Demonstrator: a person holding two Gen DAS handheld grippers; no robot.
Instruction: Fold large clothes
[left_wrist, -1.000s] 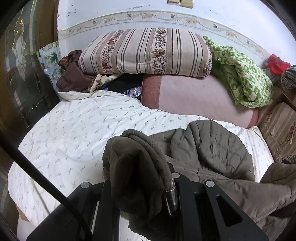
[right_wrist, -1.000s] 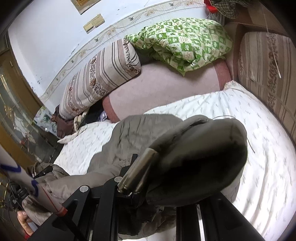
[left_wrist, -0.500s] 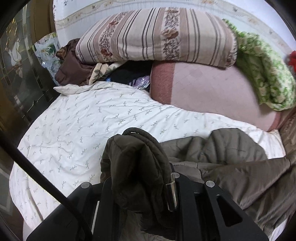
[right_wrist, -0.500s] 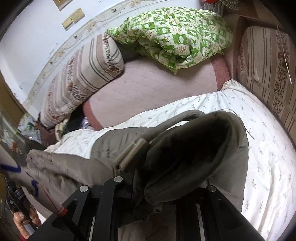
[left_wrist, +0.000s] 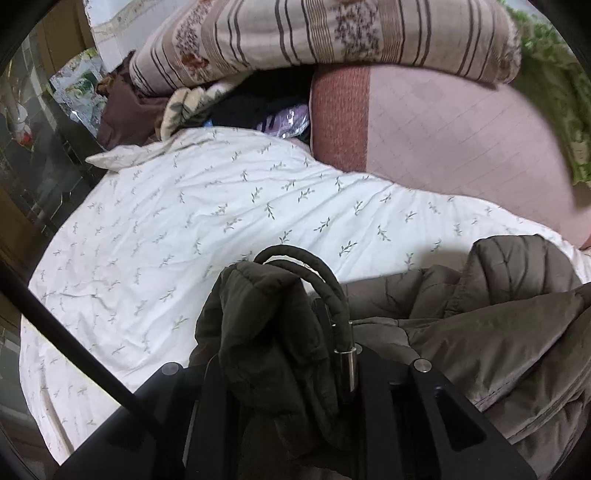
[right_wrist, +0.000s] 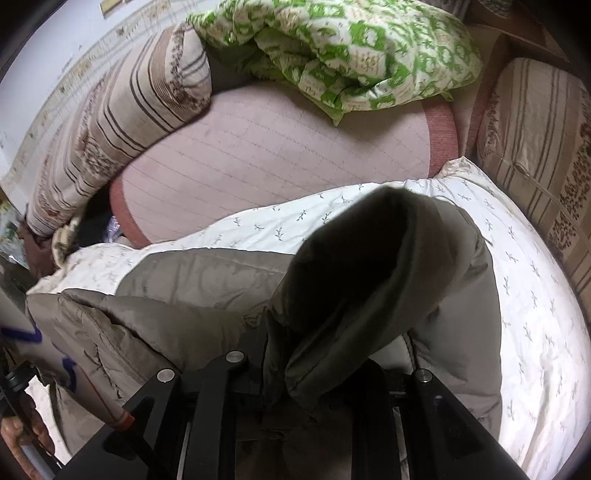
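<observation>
Olive-brown quilted jacket (left_wrist: 480, 332), puffy stitched panels, matte shell, lies bunched across the near part of the bed and spills toward the near edge. Left gripper (left_wrist: 291, 373) clamped on a bunched dark fold of the jacket; a looped drawcord (left_wrist: 321, 280) with a metal end tip (left_wrist: 345, 363) arcs over that fold. Right gripper (right_wrist: 314, 398) pinched on another thick fold, jacket (right_wrist: 369, 280) rising in a hump in front of the lens, lighter lining side showing at its right. Both folds lifted above the bedsheet (left_wrist: 184, 221), white with small grey sprig print, wrinkled. Behind it a pink quilted mat (right_wrist: 277, 155) with a reddish border. Striped floral bolster (left_wrist: 325, 33) on top of the mat at the far side, green-and-white patterned quilt (right_wrist: 354, 55) heaped beside it. Second striped cushion (right_wrist: 535, 147) at right edge. Dark clothes (left_wrist: 129, 110) piled at the far left corner. White wall with a patterned border behind. A hand (right_wrist: 22, 439) at the lower left in the right wrist view.
</observation>
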